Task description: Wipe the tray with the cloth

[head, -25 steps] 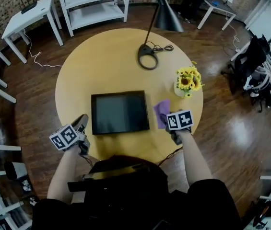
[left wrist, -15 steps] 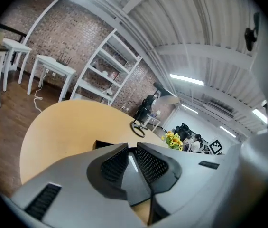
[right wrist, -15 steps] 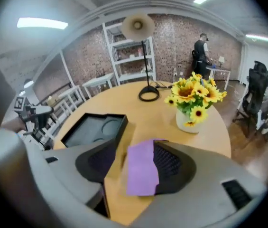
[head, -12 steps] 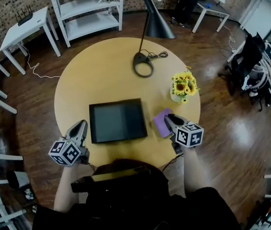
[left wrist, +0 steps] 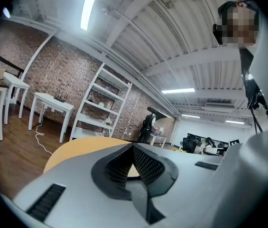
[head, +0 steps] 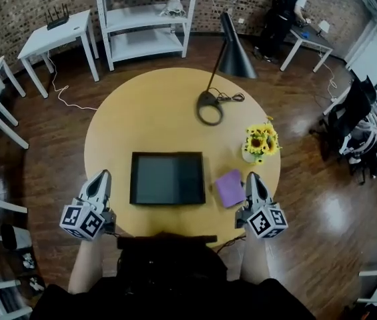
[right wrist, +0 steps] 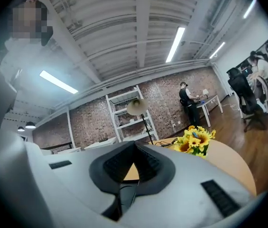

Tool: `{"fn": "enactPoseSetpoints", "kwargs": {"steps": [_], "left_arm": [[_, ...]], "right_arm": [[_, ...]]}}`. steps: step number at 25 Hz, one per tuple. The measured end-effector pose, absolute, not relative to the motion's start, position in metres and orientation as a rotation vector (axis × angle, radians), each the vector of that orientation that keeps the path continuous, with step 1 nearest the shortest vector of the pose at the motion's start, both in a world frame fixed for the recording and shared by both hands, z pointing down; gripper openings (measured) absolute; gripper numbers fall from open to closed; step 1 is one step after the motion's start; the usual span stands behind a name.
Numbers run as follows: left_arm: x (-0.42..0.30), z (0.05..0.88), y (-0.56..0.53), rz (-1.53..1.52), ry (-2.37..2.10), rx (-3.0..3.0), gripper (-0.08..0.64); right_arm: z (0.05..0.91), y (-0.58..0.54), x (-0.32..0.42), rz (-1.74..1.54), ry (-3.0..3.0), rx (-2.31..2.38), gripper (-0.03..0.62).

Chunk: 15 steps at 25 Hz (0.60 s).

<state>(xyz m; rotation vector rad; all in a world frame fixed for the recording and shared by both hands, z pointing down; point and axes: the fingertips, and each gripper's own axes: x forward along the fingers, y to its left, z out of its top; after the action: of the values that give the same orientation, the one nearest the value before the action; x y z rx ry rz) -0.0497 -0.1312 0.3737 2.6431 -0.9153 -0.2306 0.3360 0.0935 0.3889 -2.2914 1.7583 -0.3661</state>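
Judging cloth (head: 229, 187) — small purple square, likely light, soft, limp; pinch near edge, since it may slide on smooth tabletop (head: 148, 112). Lies flat just right of tray (head: 167, 179), apart from it. Tray dark, flat, probably stiff, may skid under wiping. Left hand-held gripper (head: 101, 177) and right hand-held gripper (head: 251, 179): jaws together, empty — right one just beside cloth. Round wooden tabletop also carries lamp (head: 231, 42), sunflowers (head: 261, 142). Room: brick wall, white shelves (head: 148, 12), dark wood floor.
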Motion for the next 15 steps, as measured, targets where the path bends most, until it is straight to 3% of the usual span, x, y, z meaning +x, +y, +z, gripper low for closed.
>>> {"fn": "enactPoseSetpoints", "kwargs": {"steps": [15], "left_arm": [[-0.082,0.352,-0.131,-0.273,-0.984,2.678,0.002]], "right_arm": [[0.381,0.072,0.3,-0.318,1.924,-2.369,0.002]]}}
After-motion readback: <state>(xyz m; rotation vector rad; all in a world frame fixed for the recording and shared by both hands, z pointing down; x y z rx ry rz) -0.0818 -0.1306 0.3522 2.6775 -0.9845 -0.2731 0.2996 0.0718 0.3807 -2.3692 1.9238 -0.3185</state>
